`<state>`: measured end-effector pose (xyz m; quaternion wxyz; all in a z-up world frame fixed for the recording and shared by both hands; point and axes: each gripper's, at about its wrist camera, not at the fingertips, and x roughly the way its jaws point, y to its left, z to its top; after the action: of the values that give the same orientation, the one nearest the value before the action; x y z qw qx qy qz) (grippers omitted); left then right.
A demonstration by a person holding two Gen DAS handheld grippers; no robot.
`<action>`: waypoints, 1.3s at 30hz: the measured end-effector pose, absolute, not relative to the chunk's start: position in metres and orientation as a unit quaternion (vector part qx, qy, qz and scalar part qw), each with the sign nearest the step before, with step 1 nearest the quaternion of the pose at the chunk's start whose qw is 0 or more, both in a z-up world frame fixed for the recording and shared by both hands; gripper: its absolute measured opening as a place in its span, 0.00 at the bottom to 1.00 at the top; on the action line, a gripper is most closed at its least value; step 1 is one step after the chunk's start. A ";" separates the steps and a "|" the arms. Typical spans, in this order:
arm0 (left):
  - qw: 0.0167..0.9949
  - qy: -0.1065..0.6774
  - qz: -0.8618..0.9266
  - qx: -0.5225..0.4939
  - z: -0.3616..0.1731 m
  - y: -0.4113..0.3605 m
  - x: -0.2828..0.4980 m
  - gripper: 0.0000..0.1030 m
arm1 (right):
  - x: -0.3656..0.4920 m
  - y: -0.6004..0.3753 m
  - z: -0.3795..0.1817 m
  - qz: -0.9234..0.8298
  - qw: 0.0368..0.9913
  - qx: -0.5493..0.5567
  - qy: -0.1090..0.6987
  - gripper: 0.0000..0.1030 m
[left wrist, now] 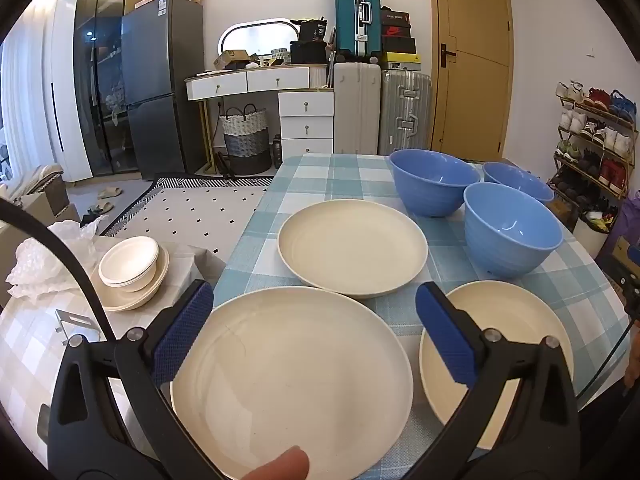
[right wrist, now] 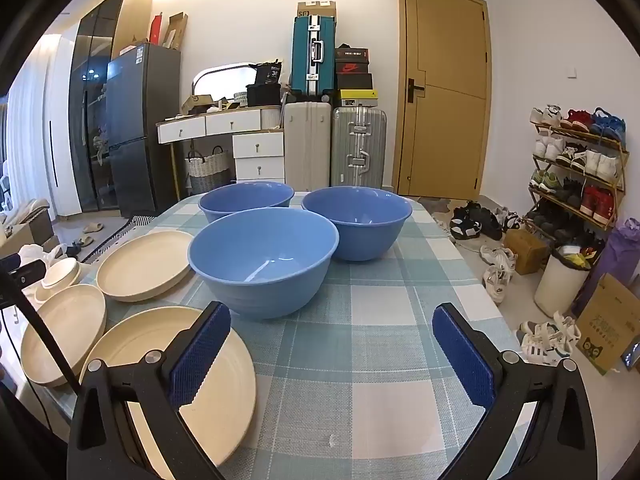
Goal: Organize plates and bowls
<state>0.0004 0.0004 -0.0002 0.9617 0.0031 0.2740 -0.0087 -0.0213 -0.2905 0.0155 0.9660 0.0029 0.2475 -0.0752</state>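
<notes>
Table [right wrist: 380, 344]: woven check cloth. 3 round cream plates [left wrist: 352, 246], matte, left side; 3 blue ribbed bowls [right wrist: 264, 260], glossy, clustered at back. Left claw [left wrist: 314, 320], right claw [right wrist: 332, 340]: both wide open, empty, blue textured pads.

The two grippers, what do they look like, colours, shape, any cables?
Both look alike. The left gripper and the right gripper each have black plastic arms with triangular cut-outs, silver rivets at the joints, and flat blue pads with a fine knurled texture. A black cable arcs past the left one. No sleeve shows.
</notes>
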 end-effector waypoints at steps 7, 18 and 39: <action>0.961 0.275 -0.013 0.012 -0.003 -0.001 0.005 0.98 | -0.023 -0.289 0.017 -0.073 0.966 0.002 0.247 1.00; 0.963 0.271 -0.007 0.008 -0.003 -0.006 0.001 0.98 | -0.023 -0.289 0.019 -0.074 0.966 0.002 0.248 1.00; 0.962 0.274 -0.007 0.008 -0.004 -0.005 0.001 0.98 | -0.020 -0.284 0.016 -0.069 0.966 0.000 0.247 1.00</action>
<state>0.0006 -0.0053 -0.0040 0.9618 0.0078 0.2736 -0.0065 -0.0199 -0.2841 0.0163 0.9665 -0.0003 0.2472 -0.0693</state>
